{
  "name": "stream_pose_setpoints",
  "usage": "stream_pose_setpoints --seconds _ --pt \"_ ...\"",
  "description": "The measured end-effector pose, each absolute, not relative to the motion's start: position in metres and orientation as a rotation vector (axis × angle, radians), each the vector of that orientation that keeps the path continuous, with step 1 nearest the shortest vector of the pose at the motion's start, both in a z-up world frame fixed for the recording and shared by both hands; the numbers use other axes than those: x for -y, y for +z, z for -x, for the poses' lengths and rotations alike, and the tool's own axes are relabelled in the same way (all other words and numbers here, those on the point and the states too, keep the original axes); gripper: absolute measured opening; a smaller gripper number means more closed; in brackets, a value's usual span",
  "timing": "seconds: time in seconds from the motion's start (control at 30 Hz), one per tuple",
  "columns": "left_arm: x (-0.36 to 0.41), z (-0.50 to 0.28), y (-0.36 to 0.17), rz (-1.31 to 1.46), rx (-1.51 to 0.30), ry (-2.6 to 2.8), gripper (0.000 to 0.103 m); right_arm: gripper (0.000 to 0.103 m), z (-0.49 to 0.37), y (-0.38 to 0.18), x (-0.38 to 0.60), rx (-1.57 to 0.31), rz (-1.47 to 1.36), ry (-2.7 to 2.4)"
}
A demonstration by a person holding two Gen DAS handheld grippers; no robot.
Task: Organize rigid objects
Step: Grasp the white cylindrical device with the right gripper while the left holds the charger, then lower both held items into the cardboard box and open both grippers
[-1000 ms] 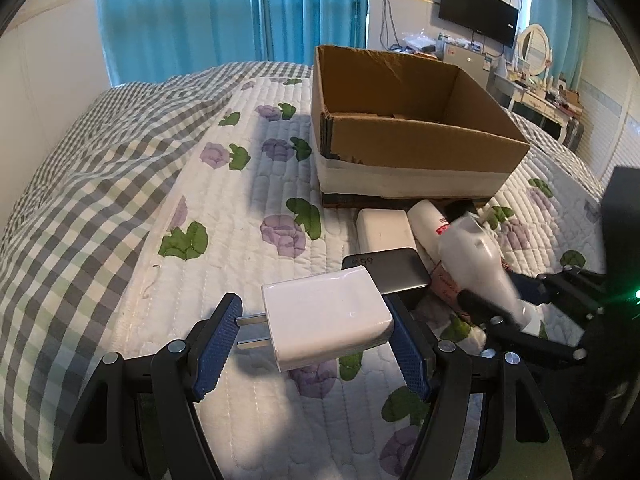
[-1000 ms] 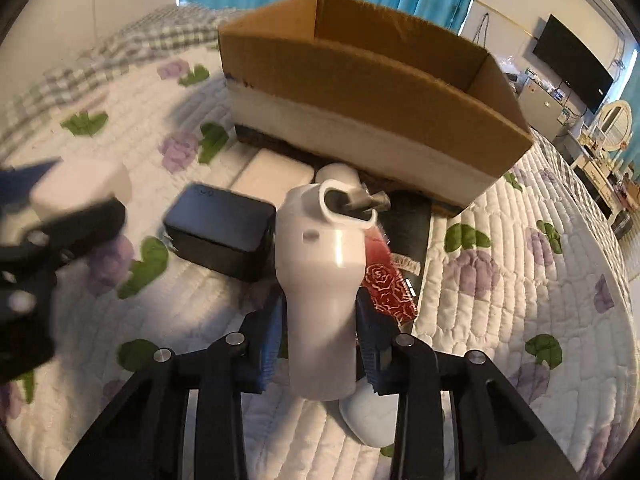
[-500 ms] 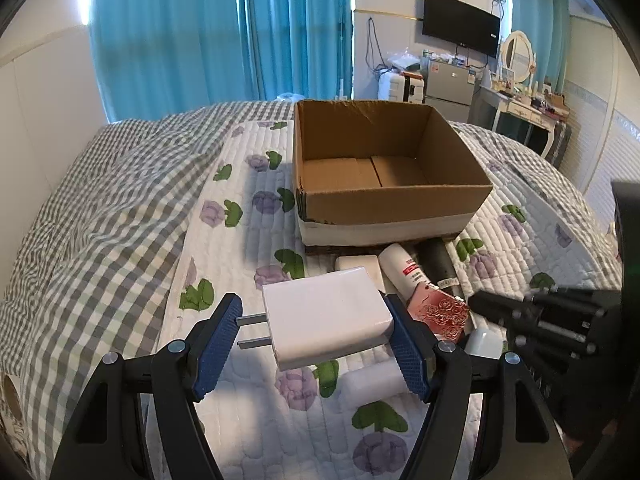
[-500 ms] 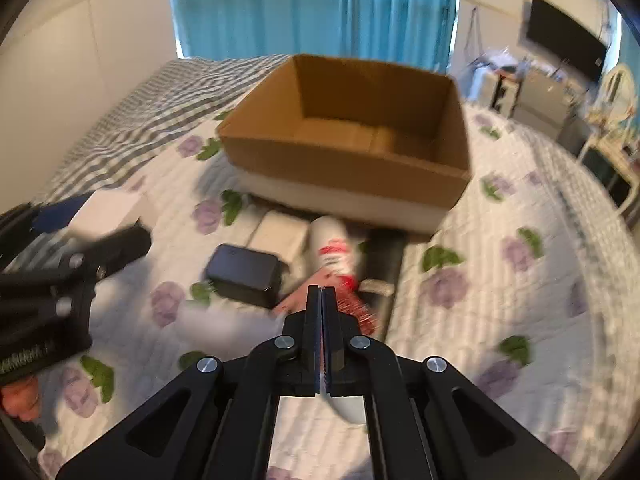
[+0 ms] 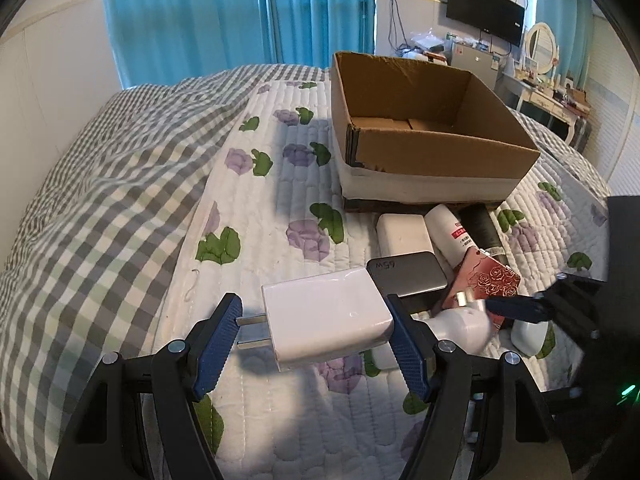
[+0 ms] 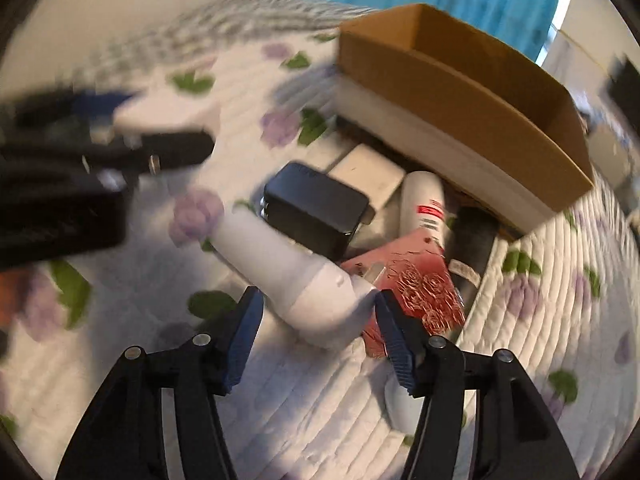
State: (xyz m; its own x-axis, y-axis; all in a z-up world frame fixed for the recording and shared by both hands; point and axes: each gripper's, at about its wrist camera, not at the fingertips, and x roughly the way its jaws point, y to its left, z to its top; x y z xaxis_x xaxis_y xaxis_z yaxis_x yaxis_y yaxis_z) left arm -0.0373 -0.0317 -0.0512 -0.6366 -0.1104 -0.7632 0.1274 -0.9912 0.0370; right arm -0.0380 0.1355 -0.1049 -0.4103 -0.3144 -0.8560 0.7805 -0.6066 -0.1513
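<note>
My left gripper (image 5: 316, 320) is shut on a white plug charger (image 5: 326, 318), prongs to the left, held above the quilt. My right gripper (image 6: 318, 322) is open, its jaws either side of a white handheld device (image 6: 296, 272) lying on the bed; whether the pads touch it is unclear. The device also shows in the left wrist view (image 5: 460, 326). An open cardboard box (image 5: 424, 136) stands beyond, also seen in the right wrist view (image 6: 464, 96). In front of it lie a black charger (image 6: 314, 208), a white block (image 6: 370, 174), a white tube (image 6: 426, 208), a red rose-patterned case (image 6: 412, 288) and a dark cylinder (image 6: 472, 244).
The bed carries a floral quilt (image 5: 280, 208) with a grey checked blanket (image 5: 100, 200) on the left. A small white object (image 6: 400, 404) lies under my right finger. Blue curtains, a television and a dresser stand behind the bed.
My right gripper, shut and empty half a second ago, has opened and dropped low around the white device, which now lies on the bed. My left gripper has kept the charger and come lower.
</note>
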Motion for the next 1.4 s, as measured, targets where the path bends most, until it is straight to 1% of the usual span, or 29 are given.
stream_pose_setpoints --seconds 0.17,0.27,0.37,0.4,0.57,0.7,0.87,1.0,1.1,1.27,1.4 --pt "0.037 0.038 -0.054 -1.277 -0.055 -2.707 0.073 0.061 0.042 -0.12 -0.118 -0.85 -1.048 -2.024" --pt "0.043 0.037 -0.054 -1.28 -0.101 -2.706 0.073 0.06 0.05 -0.127 -0.114 -0.839 -1.078 -2.021" --pt "0.043 0.036 -0.051 -1.265 -0.101 -2.709 0.073 0.059 0.054 -0.122 -0.124 -0.74 -1.081 -2.045" --pt "0.043 0.035 -0.05 -1.261 -0.099 -2.71 0.073 0.059 0.054 -0.117 -0.13 -0.696 -1.073 -2.063" --pt "0.04 0.033 -0.04 -1.241 -0.094 -2.732 0.073 0.058 0.048 -0.086 -0.153 -0.592 -0.993 -2.169" --pt "0.034 0.032 -0.017 -1.197 -0.057 -2.774 0.073 0.058 0.046 -0.057 -0.173 -0.532 -0.931 -2.261" --pt "0.025 0.053 0.026 -1.129 -0.05 -2.866 0.073 0.058 0.073 -0.008 -0.19 -0.429 -0.869 -2.397" --pt "0.015 0.086 0.06 -1.026 0.023 -2.944 0.073 0.058 0.11 0.03 -0.198 -0.367 -0.838 -2.471" --pt "0.011 0.112 0.069 -0.988 0.068 -2.95 0.073 0.058 0.145 0.044 -0.197 -0.353 -0.851 -2.506" --pt "0.01 0.15 0.054 -1.016 0.071 -2.935 0.073 0.059 0.208 0.023 -0.185 -0.289 -0.955 -2.515" --pt "0.009 0.164 0.033 -1.061 0.055 -2.935 0.073 0.059 0.233 0.001 -0.181 -0.255 -0.993 -2.494"
